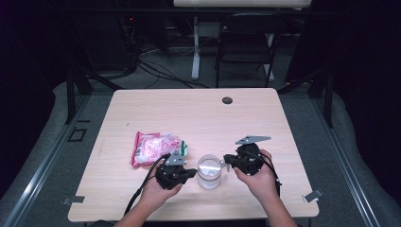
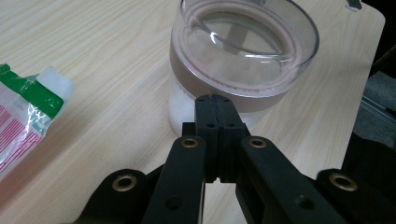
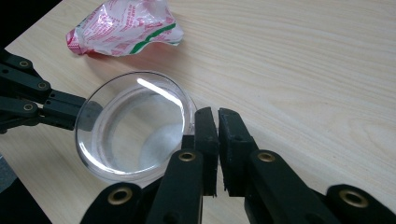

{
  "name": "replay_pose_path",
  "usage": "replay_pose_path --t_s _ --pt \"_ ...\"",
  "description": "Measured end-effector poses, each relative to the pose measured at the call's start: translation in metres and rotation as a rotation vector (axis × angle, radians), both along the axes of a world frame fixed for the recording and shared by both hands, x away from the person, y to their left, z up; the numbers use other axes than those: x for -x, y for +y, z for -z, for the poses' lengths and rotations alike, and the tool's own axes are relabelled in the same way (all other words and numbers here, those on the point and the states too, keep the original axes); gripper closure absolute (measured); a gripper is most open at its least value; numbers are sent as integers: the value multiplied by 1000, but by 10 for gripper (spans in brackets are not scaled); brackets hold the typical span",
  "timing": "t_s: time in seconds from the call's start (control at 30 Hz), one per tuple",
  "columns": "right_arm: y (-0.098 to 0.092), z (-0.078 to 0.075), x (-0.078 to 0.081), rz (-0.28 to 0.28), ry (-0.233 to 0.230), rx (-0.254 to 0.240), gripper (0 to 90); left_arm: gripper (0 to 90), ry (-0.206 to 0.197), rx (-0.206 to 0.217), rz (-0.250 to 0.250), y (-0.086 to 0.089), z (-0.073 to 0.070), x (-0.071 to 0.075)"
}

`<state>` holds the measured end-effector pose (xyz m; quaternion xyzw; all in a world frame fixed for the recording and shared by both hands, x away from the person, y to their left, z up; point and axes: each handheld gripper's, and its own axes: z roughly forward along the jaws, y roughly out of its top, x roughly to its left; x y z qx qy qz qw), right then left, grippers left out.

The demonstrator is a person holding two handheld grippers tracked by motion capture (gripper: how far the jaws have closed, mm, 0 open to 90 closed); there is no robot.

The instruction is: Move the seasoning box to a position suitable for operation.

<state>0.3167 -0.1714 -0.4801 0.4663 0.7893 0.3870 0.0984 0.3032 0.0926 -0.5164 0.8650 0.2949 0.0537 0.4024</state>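
A clear jar [image 1: 209,172] with a transparent lid and a copper-coloured band stands near the table's front edge, between my two grippers. My left gripper [image 1: 194,172] is shut with nothing in it, and its tips [image 2: 215,99] rest against the side of the jar [image 2: 243,51] just under the band. On the jar's other side, my right gripper [image 1: 228,161] has its pads almost together [image 3: 218,112] beside the rim of the jar [image 3: 135,126]. I see nothing in that slim gap. The left gripper [image 3: 56,107] reaches the jar from the far side in the right gripper view.
A crumpled red, white and green plastic bag [image 1: 153,147] lies left of the jar, behind my left hand. The light wooden table [image 1: 189,113] has a black grommet [image 1: 227,100] near its far edge. A dark folding chair [image 1: 246,42] stands on the floor beyond.
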Motion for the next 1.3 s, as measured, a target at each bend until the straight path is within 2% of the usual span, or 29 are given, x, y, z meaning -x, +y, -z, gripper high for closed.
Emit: replay_pose_path --t_s 0.17,0.37,0.5,0.8,1.0,1.3 --pt "0 0 0 1 2 1 866 900 -5 26 -4 1 -2 1" --pt "0 0 0 2 3 8 866 900 -7 32 -1 2 -5 1" --pt "0 0 0 3 3 1 867 900 -1 58 -4 4 -8 0" --pt "-1 0 0 10 11 -2 876 900 -5 58 11 3 -11 2" --pt "-1 1 0 9 -1 0 874 900 -14 55 15 1 -13 4" --pt "1 -2 5 -15 -6 2 793 900 -23 56 11 -2 -15 3"
